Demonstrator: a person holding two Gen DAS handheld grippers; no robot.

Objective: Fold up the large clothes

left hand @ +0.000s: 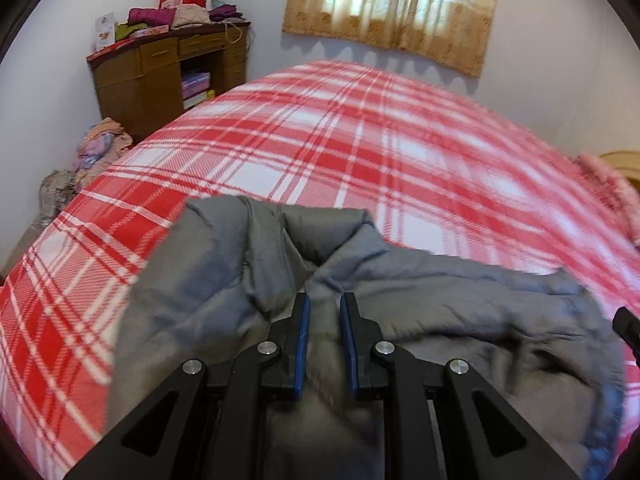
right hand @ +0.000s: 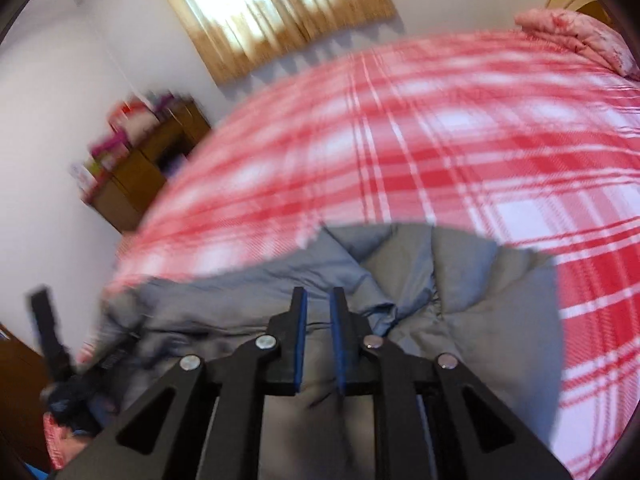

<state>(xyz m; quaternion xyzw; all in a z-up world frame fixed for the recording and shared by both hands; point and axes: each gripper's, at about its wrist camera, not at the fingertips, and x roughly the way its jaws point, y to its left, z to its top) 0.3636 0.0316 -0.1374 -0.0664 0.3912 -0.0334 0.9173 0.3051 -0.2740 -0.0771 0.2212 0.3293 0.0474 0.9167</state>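
Red-and-white plaid bedding (left hand: 340,140) covers a bed that fills most of both views, and everything else sits around it. Behind the bed's far edge hangs a tan curtain (left hand: 392,4) over a bright window. Off the bed's far left corner stands a brown wooden desk (left hand: 160,76) stacked with folded clothes and boxes, with a heap of laundry (left hand: 102,144) on the floor beside it. On the near part of the bed lies a grey padded jacket (left hand: 240,272), rumpled. The left gripper (left hand: 324,306) has its jaws drawn narrow, pinching a fold of the jacket. The right gripper (right hand: 319,300) also shows a narrow gap, with jacket fabric between the blue pads; whether they press on it I cannot tell.
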